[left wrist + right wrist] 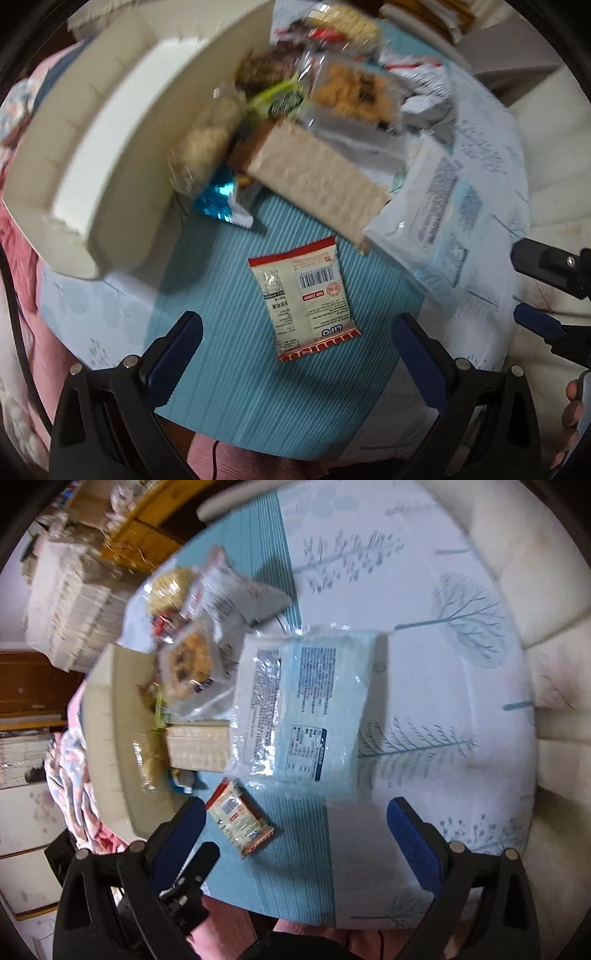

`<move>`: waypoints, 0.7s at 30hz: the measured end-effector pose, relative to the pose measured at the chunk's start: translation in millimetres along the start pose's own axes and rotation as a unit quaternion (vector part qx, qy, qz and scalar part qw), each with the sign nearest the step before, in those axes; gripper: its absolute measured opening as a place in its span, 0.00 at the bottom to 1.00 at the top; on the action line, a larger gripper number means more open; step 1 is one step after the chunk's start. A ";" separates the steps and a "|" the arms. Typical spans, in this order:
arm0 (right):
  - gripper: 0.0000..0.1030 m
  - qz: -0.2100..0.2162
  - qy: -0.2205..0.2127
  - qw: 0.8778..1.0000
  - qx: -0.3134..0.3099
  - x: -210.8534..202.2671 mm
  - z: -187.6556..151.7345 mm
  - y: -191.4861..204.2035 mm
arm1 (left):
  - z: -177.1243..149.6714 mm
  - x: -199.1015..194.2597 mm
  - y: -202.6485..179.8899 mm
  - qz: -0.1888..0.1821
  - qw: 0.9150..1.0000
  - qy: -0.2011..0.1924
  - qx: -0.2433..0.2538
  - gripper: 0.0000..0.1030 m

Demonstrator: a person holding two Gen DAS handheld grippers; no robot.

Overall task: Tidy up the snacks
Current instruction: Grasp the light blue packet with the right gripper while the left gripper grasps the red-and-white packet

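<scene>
A small snack packet [303, 297] with red bands at both ends lies back side up, barcode showing, on the blue ribbed mat [229, 369], alone and a little apart from the main heap. The left gripper [295, 354] hangs over its near end with the jaws spread wide, one blue pad on either side of it and neither touching; it holds nothing. In the right wrist view the same packet [240, 821] sits just off the left finger of the right gripper [295, 834], which is also wide open and empty, above the mat and the tree-printed tablecloth [443, 590].

Beyond the packet the other snacks are piled: a long pale wafer block [317, 182] in clear wrap, a blue foil sachet [218, 197] poking out beneath it, a bag of pale round pieces [207, 144] leaning on the box, a clear pack of golden cookies [354, 92], and dark and red wrappers further back, too blurred to tell apart. A large flat light-blue pack [306, 712] with printed text lies to the right of the pile, overlapping the wafer's end.

The white box [96, 147] stands at the left of the heap, open side up; the part of its inside that shows is bare
</scene>
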State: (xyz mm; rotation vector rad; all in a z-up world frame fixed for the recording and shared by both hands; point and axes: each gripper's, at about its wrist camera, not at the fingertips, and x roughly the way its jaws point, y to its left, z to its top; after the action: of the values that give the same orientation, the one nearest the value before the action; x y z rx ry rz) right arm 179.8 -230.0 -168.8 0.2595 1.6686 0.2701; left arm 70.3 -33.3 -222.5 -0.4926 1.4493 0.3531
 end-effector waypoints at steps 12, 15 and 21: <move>0.97 -0.052 0.076 0.995 0.027 64.1 44.5 13.1 | 12.1 47.5 -7.7 0.023 0.998 0.051 -0.026 0.93; 0.99 -0.069 0.087 0.993 0.039 76.6 52.0 18.9 | 15.3 56.5 -11.4 0.028 0.998 0.060 -0.024 0.89; 1.00 -0.105 0.098 0.988 0.060 96.7 66.1 25.2 | 21.0 71.8 -17.5 0.033 0.996 0.081 -0.025 0.70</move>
State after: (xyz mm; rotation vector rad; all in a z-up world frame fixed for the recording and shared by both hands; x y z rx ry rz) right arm 234.9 -173.1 -258.8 0.1491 1.8937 0.0363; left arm 104.2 -41.9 -290.9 -0.5243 1.6199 0.4109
